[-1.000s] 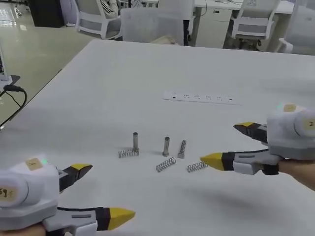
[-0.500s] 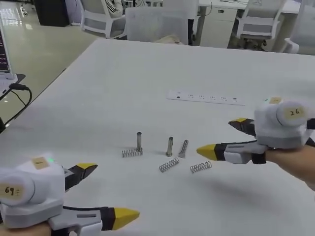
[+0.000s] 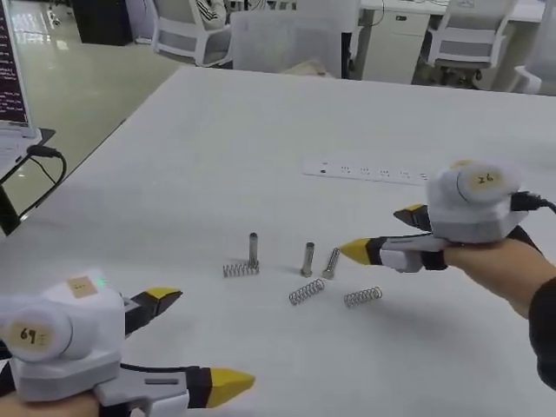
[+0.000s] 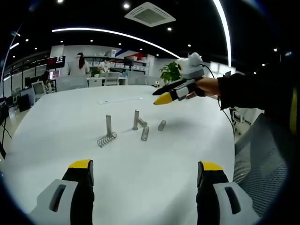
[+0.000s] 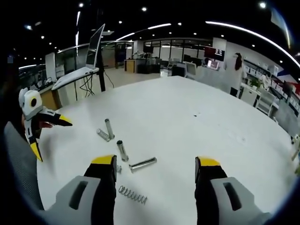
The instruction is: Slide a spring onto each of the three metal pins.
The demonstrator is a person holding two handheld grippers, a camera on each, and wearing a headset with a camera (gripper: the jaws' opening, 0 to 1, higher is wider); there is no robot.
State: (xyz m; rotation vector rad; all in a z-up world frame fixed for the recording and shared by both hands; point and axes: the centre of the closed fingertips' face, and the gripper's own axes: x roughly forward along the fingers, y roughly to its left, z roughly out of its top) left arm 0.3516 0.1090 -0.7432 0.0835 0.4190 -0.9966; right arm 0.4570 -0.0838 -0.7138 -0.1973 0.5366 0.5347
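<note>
Two metal pins (image 3: pixel 254 248) (image 3: pixel 307 259) stand upright on the white table (image 3: pixel 261 139). A third pin (image 3: pixel 331 263) lies on its side next to them, as the right gripper view makes plain (image 5: pixel 143 163). Three loose springs lie flat: one (image 3: pixel 241 269) against the left pin, one (image 3: pixel 306 292) in front of the middle pin, one (image 3: pixel 362 297) further right. My right gripper (image 3: pixel 382 231) hovers open just right of the lying pin, holding nothing. At the near left, well short of the pins, my left gripper (image 3: pixel 204 339) is open with nothing in it.
A white power strip (image 3: pixel 365 172) lies across the table behind the pins. Office chairs (image 3: pixel 187 35) stand past the far edge. A laptop (image 3: pixel 13 78) on a stand with a cable is off the table's left side.
My right gripper has shifted left and away from the right-hand spring, its near tip now beside the lying pin. The left gripper has hardly moved. Pins and springs stay put.
</note>
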